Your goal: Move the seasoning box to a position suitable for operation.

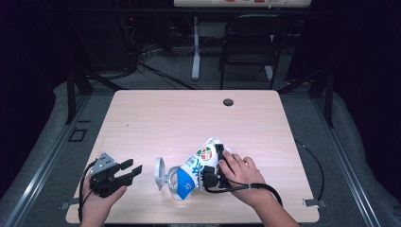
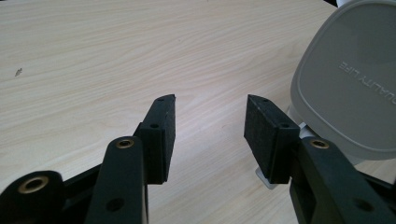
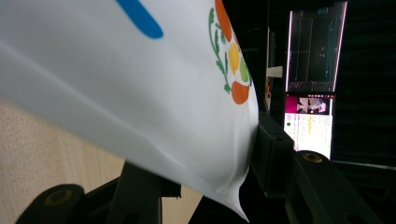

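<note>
Your left gripper (image 1: 135,171) rests at the near left of the wooden table (image 1: 189,118), held in your left hand (image 1: 97,203), and its jaws stand wide apart with nothing but bare wood between them. In the left gripper view its black pads (image 2: 164,135) point across the tabletop, and the grey lid (image 2: 348,79) stands just beside the right-hand pad, apart from it.

Moving right, that lid (image 1: 160,173) is hinged open at the left end of a clear container (image 1: 177,182) that lies near the front edge. A white pouch with blue and fruit print (image 1: 201,163) sticks out of the container, tilted up to the right.

Your right gripper (image 1: 215,165), in your right hand (image 1: 241,172), is clamped on the pouch's upper end. In the right gripper view the pouch (image 3: 140,93) lies between the jaws.
</note>
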